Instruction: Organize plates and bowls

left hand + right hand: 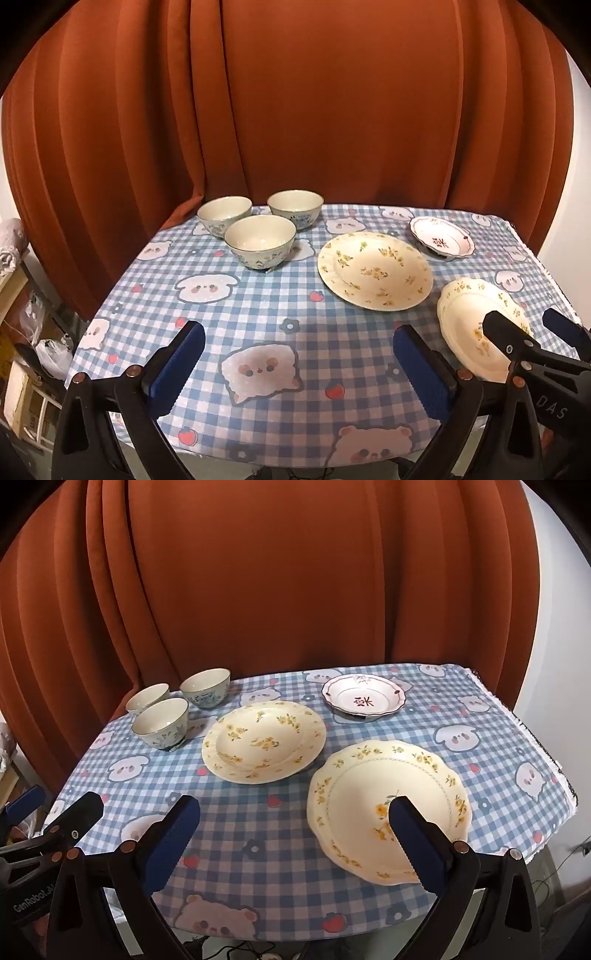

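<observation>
Three pale green bowls stand close together at the table's far left; the nearest bowl (pixel 259 240) (pixel 161 721) sits in front of the other two. A round cream plate with yellow flowers (pixel 375 270) (pixel 264 741) lies mid-table. A scalloped cream plate (pixel 476 325) (pixel 384 805) lies at the near right. A small white dish with a red mark (pixel 441 236) (pixel 364 699) sits at the far right. My left gripper (pixel 298 341) hovers open over the near cloth. My right gripper (pixel 293 818) is open, its right finger above the scalloped plate. Neither holds anything.
The table carries a blue checked cloth with bear prints (pixel 258 314) (pixel 240 812). An orange curtain (pixel 295 110) hangs right behind it. Cluttered shelves and bags (pixel 33 332) stand to the left. The cloth's right edge (pixel 554 768) drops off beside a white wall.
</observation>
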